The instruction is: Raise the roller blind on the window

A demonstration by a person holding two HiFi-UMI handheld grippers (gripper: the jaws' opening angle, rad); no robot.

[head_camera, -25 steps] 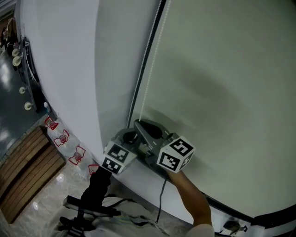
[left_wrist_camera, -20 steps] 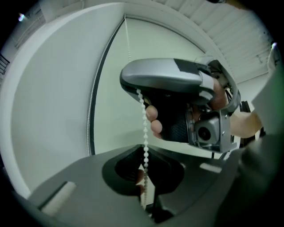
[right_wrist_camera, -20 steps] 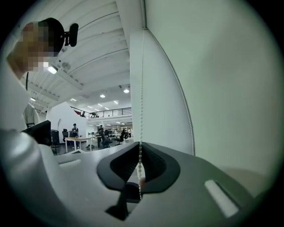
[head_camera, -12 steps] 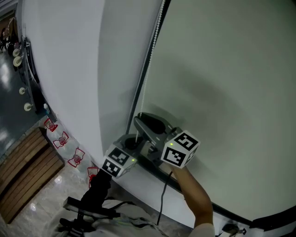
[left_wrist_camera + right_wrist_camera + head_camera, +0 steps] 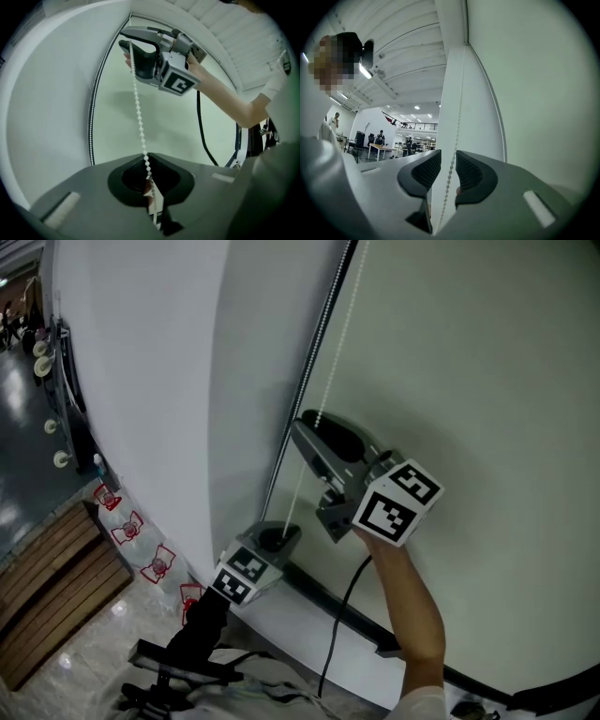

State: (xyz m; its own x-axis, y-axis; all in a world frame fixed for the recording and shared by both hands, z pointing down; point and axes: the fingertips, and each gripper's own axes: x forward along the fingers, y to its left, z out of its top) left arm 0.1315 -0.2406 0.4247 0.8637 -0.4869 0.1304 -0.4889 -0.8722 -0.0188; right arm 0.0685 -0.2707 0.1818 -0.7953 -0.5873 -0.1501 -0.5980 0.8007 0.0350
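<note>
The bead chain [image 5: 341, 334] and the roller blind [image 5: 487, 381] run past the head view's top edge.

The head view looks steeply down the roller blind [image 5: 469, 381], close above the left gripper [image 5: 272, 542] and right gripper [image 5: 307, 427]. Each gripper view faces upward, hard against the bead chain [image 5: 138, 117]. All three views share that chain.

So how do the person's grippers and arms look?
The left gripper and right gripper are grey, black inside the jaws. Each bears a white cube with black square markers. A black cable hangs from the right one. That arm has a white sleeve.
</note>
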